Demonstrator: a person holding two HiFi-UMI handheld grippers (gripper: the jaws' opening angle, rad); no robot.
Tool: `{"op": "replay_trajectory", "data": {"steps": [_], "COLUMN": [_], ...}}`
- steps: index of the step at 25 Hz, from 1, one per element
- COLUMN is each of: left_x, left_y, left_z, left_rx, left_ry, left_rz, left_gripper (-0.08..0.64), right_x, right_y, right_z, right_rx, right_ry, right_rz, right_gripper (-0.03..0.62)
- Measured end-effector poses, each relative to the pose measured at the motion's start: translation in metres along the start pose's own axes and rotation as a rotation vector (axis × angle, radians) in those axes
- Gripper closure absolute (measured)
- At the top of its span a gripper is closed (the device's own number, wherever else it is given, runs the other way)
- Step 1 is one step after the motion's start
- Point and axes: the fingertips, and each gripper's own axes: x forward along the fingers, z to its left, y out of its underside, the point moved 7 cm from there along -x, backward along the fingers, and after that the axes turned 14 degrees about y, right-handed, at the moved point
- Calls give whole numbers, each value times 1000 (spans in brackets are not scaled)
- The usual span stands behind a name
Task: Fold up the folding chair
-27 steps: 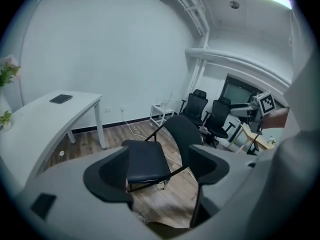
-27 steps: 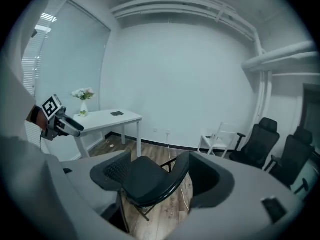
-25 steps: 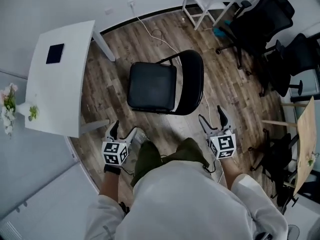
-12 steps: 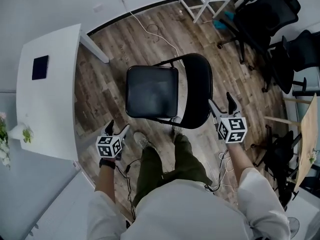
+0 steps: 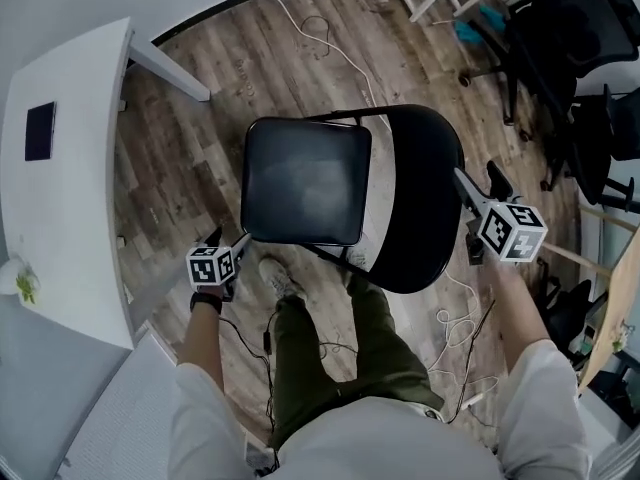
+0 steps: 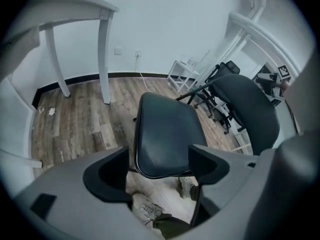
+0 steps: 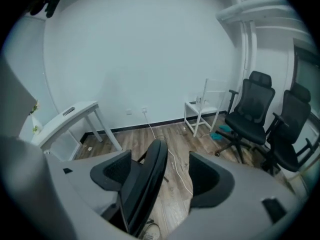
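folding chair (image 5: 392, 230) open; left hand-held gripper (image 5: 231, 240) spread near seat (image 5: 305, 180) front; right hand-held gripper (image 5: 478, 177) spread astride backrest (image 5: 425, 203).

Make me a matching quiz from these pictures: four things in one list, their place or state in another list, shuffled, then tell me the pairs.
Things:
1. left gripper
2. right gripper
3. white table
4. office chairs

Place or state:
A. top right of the head view
B. open, by the seat's near corner
C. along the head view's left edge
D. open, backrest edge between its jaws

Pairs: 1-B, 2-D, 3-C, 4-A
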Motion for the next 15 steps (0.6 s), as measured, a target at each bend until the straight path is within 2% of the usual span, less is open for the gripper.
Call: {"op": "replay_trajectory", "data": {"steps": [4, 7, 12, 15], "left_x": [47, 82, 133, 157], "left_y": [11, 11, -5, -10], "left_z": [46, 75, 113, 125], "left_rx": [-50, -106, -196, -235], "left_ry": [-3, 24, 187, 325], "left_rz": [58, 68, 43, 67], "left_gripper": [186, 184, 183, 183], "right_x": [35, 60, 92, 109], "right_y": [6, 10, 11, 6], "right_z": [1, -4, -5, 9], "right_rx": [62, 112, 153, 170], "right_ry": [-58, -103, -167, -312], "right_rz": [91, 172, 269, 291], "right_gripper": [221, 221, 221, 245]}}
